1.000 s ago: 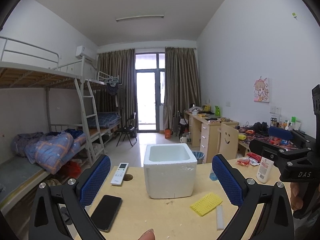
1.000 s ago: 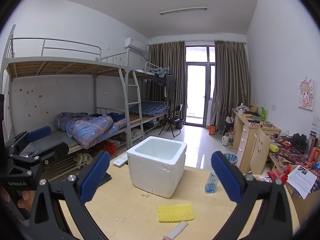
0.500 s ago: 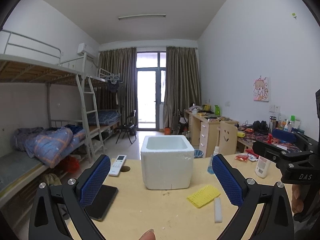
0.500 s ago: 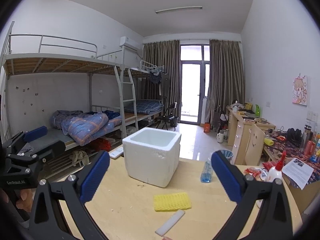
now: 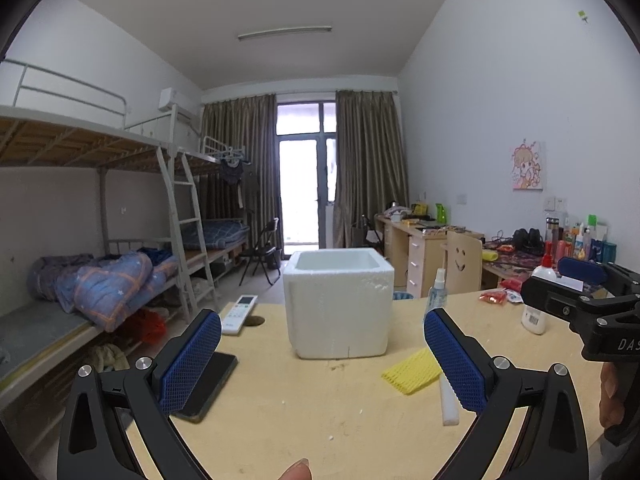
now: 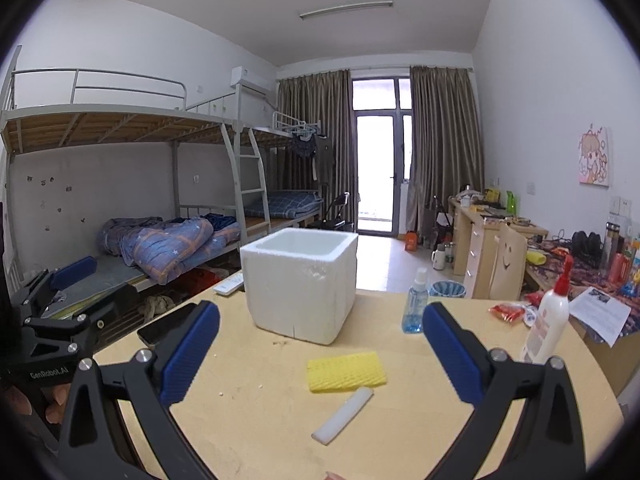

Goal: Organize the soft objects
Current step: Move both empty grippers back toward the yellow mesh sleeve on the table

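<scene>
A white foam box stands open-topped on the wooden table; it also shows in the right wrist view. A yellow foam net and a white foam strip lie in front of it; both show in the left wrist view, the net and the strip. My left gripper is open and empty, above the table facing the box. My right gripper is open and empty, above the net and strip.
A black phone and a white remote lie at the table's left. A blue spray bottle, a white glue bottle and a red packet stand at the right. Bunk beds and desks line the room beyond.
Both grippers have dropped lower and tilted down toward the table; the box, net and strip sit higher and nearer in view. Both stay open.
</scene>
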